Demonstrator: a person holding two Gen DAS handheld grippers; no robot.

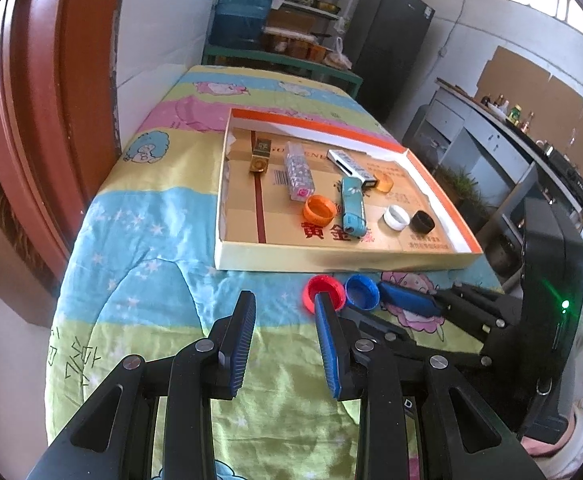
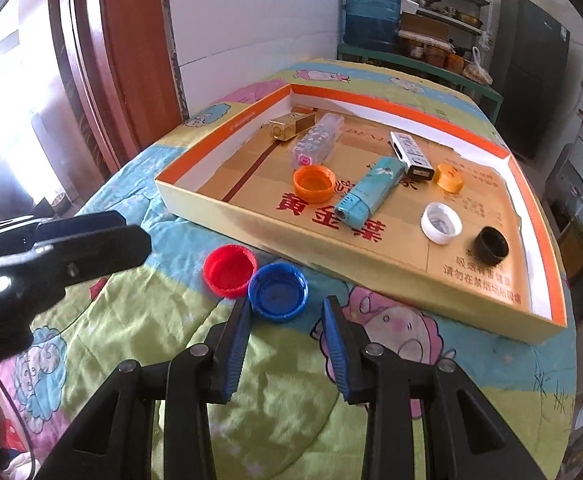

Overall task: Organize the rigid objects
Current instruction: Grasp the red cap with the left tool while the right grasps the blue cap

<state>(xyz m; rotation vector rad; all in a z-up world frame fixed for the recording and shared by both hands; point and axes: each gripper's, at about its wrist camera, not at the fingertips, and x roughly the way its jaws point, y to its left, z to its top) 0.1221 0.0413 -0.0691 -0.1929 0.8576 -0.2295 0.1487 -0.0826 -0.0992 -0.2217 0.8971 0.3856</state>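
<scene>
Two caps on quilt, both grippers empty, jaws apart.
Red cap (image 2: 230,270) & blue cap (image 2: 278,291) sit touching on the quilt (image 2: 131,320), just in front of the cardboard tray (image 2: 331,256). Right gripper (image 2: 287,312) hovers near blue cap, nothing betw. pads; left gripper (image 1: 285,308) parted too, its right finger overlapping red cap in view, contact unclear.

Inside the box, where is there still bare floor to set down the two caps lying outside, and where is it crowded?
Free: the box floor's near-left corner, before the orange cap, and the strip along the near wall below the teal lighter. Crowded: the middle and right, around the white cap and black cap.
</scene>
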